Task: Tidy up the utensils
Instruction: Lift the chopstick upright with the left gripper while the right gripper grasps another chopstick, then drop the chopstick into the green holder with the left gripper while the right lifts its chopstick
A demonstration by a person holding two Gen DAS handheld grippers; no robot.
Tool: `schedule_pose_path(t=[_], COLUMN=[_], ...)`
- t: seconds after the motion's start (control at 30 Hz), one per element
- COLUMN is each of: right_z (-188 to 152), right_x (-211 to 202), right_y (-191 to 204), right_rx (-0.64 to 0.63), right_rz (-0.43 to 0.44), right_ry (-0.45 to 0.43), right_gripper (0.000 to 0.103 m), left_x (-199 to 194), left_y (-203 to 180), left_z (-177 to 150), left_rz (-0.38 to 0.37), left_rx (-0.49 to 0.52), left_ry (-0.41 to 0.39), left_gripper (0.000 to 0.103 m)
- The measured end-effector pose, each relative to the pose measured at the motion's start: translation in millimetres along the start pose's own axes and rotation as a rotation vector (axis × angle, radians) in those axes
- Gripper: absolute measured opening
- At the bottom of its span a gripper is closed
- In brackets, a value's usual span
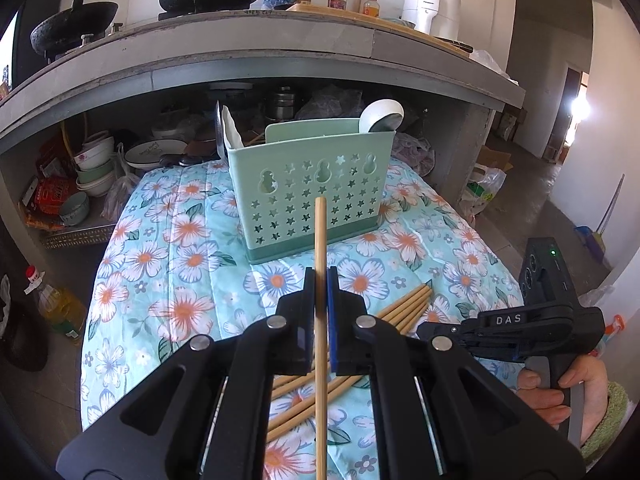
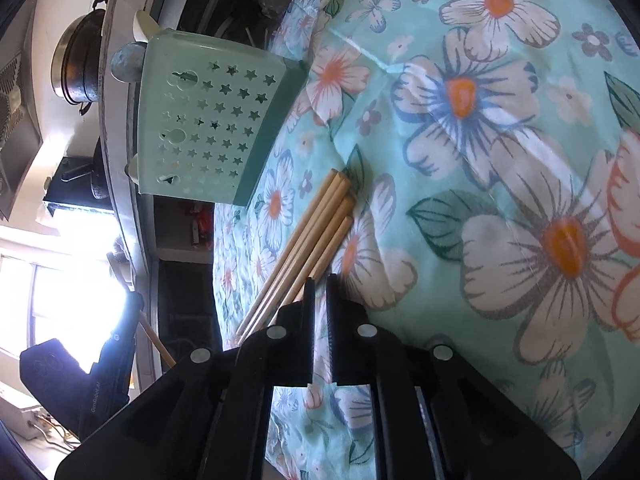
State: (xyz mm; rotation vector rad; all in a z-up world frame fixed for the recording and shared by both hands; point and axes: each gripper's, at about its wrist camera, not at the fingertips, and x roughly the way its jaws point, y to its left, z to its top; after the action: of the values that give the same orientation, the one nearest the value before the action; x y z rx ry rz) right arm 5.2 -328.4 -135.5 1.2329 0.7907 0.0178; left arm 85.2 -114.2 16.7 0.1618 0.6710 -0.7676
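Gripping one chopstick [image 1: 321, 248] upright, the left gripper [image 1: 321, 280] faces the green utensil holder [image 1: 308, 184] just beyond; right gripper [image 2: 320, 284], nearly closed and empty, sits beside the loose chopsticks [image 2: 308, 236]

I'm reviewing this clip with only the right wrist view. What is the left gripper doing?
Observer: The left gripper is shut on a single chopstick, which points toward the green holder.
Operator: Is anything in the holder already?
Observer: Yes, a white ladle sticks up at its right end.
Operator: What is holding the right gripper?
Observer: A hand in a fuzzy green sleeve is wrapped around the handle of the right gripper.
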Motion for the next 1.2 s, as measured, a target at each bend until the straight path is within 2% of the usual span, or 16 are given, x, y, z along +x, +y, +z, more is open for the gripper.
schedule_pose_path(t=[0.07,0.17,0.47,0.83,0.93,1.0,1.07,1.13,1.2], right_z=[3.7,8.0,10.5,4.6,6.7,9.3,12.6,15.9,18.0], right_x=[5.8,14.7,16.0,-32.4,-35.6,-34.4,-30.9,-26.9,-26.9], right_y=[-1.1,2.4,4.0,-8.2,-14.6,-19.2,-23.2,-24.0,-25.1], right_rx=[0.01,0.002,-0.004,0.024,0.04,0.055,0.071,0.075,0.076], right_rz=[0.006,0.0,-0.003,-0.083,-0.069,-0.057,-0.039,-0.038,-0.055], right_ry=[0.009,0.008,-0.038,-0.116,-0.11,-0.108,-0.103,-0.11,-0.126], right_gripper=[0.017,0.017,0.01,0.01,0.012,0.022,0.024,0.024,0.016], left_x=[0.7,-0.6,-1.3,-1.3,-0.4,0.2,0.3,0.8,1.6], left_y=[-0.3,-0.9,0.4,3.0,4.1,4.3,4.8,6.5,9.5], left_z=[-0.6,-0.7,-0.4,-1.1,-0.9,-0.7,0.6,3.2,6.2], left_rz=[0.001,0.002,0.004,0.014,0.013,0.013,0.005,-0.008,-0.023], left_rx=[0.0,0.002,-0.001,0.001,-0.003,-0.004,-0.012,-0.032,-0.065], left_ry=[0.004,0.003,0.002,0.0,0.001,0.002,0.002,0.004,0.01], left_gripper=[0.004,0.004,0.004,0.004,0.004,0.004,0.004,0.004,0.004])
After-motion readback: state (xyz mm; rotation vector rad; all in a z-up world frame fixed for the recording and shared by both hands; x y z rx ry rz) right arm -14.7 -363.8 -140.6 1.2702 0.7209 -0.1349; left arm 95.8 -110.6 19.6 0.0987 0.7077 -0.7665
